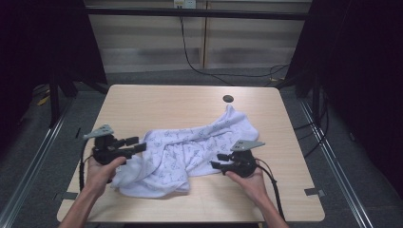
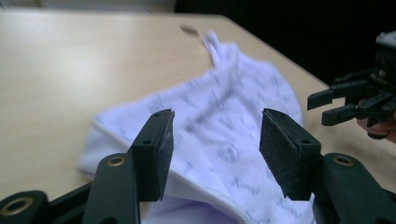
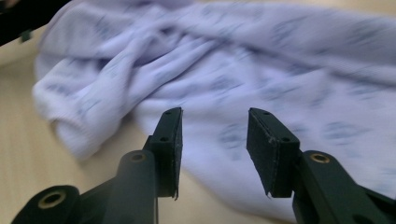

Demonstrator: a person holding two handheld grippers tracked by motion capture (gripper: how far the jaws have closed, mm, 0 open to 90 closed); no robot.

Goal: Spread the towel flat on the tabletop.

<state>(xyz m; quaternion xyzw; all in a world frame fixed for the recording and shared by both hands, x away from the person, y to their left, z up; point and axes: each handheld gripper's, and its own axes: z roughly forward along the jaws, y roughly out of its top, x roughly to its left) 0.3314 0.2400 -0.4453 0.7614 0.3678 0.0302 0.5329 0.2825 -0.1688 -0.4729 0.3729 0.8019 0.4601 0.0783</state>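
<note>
1 white cloth (image 1: 190,154) with a small blue-grey print lies crumpled on 1 light wooden bench (image 1: 157,102), and 2 black grippers flank it, each in 1 hand. The cloth sits in the near half of the bench, a little right of centre: its bulk is bunched toward the near left, where a thick rolled edge curls along the bench, and 1 narrow corner runs out toward the far right, ending just short of 1 dark round hole (image 1: 228,99) in the bench top. Folds and ridges cross its middle; the print is too blurred to read.

The left gripper (image 1: 135,143) sits at the cloth's left edge, its jaws parted with nothing between the pads; in the left gripper view the cloth (image 2: 224,135) lies beyond the open gripper (image 2: 215,149), and the other gripper (image 2: 343,105) shows at the right. The right gripper (image 1: 217,160) is at the cloth's right edge, jaws likewise apart and empty, the cloth (image 3: 261,74) spreading just ahead of the gripper (image 3: 214,149) in the right gripper view
</note>
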